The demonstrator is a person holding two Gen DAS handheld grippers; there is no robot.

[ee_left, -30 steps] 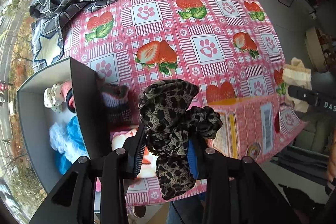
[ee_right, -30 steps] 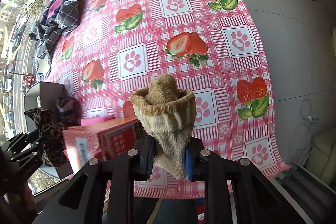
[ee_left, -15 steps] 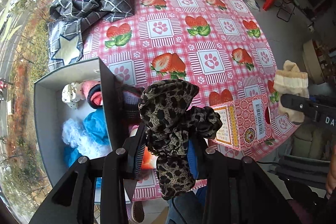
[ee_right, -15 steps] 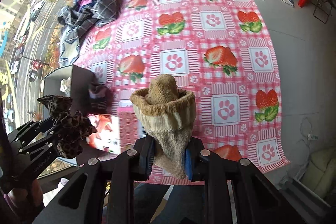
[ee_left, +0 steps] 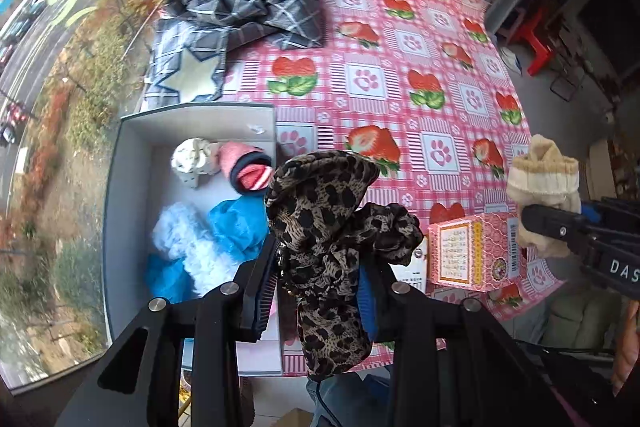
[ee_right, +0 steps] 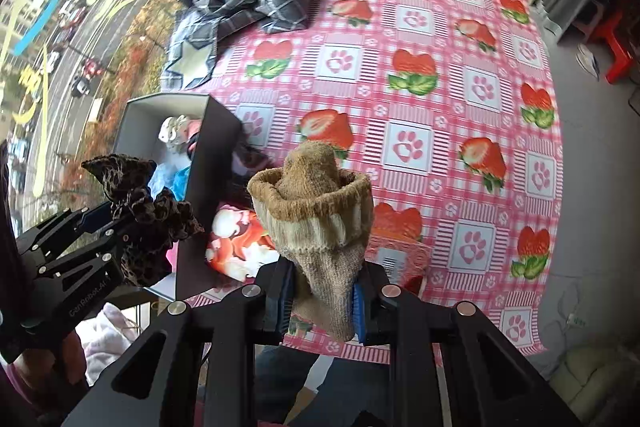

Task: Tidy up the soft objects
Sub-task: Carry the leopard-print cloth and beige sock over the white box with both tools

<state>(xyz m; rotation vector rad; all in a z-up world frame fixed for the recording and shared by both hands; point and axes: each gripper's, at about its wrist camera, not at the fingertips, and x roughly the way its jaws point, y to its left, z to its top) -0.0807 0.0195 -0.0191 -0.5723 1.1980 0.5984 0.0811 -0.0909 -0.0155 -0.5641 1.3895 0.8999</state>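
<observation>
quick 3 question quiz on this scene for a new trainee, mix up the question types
1. True or false: the left gripper is shut on a leopard-print scrunchie.
2. What does the right gripper hold? A) a blue cloth B) a beige sock C) a plaid shirt
3. Fill in: the blue cloth lies inside the ____.

Key:
1. True
2. B
3. Grey box, at the window side of the table, away from the plaid shirt at the far corner.
</observation>
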